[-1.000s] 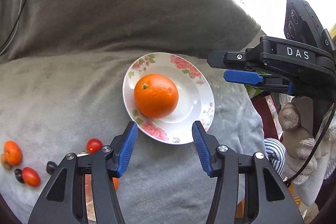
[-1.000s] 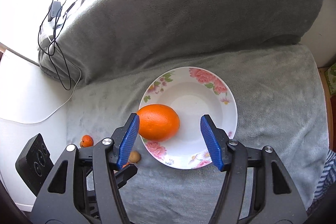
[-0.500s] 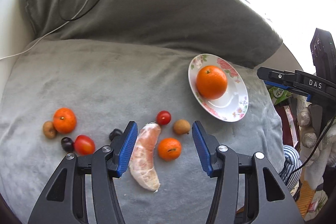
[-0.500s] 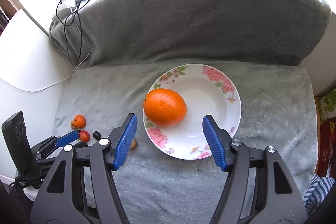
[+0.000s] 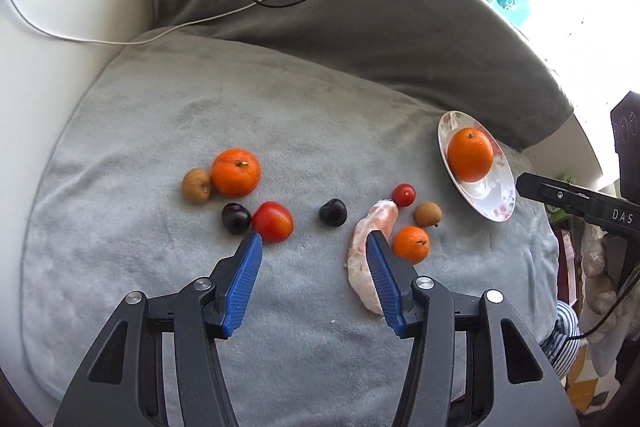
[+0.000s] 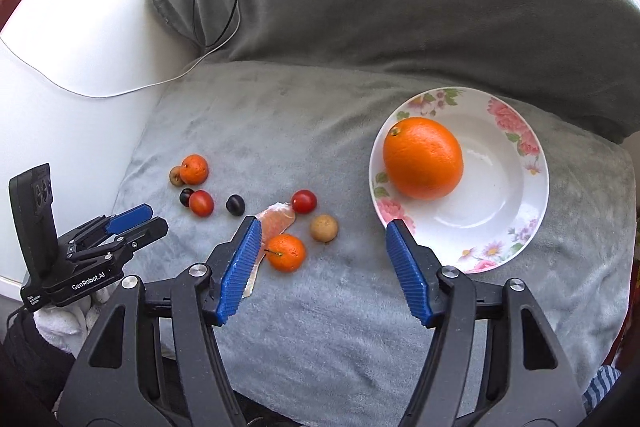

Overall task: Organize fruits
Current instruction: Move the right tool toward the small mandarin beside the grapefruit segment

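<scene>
Over grey blanket (image 5: 168,115), both tongs, left (image 5: 314,253) and right (image 6: 324,241), angle downward, released, empty.

A grey blanket-covered cushion (image 5: 168,115) fills the middle of the frame. On it lie a floral plate (image 6: 516,187) at right, and tangerines (image 5: 235,171), tomatoes (image 5: 272,222), dark plums (image 5: 332,212), brown longans (image 5: 427,214) and a peeled segment (image 5: 362,255) at centre.

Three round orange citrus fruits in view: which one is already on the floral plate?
The largest orange, alone on the white floral plate. The two smaller mandarins lie on the grey blanket.
</scene>
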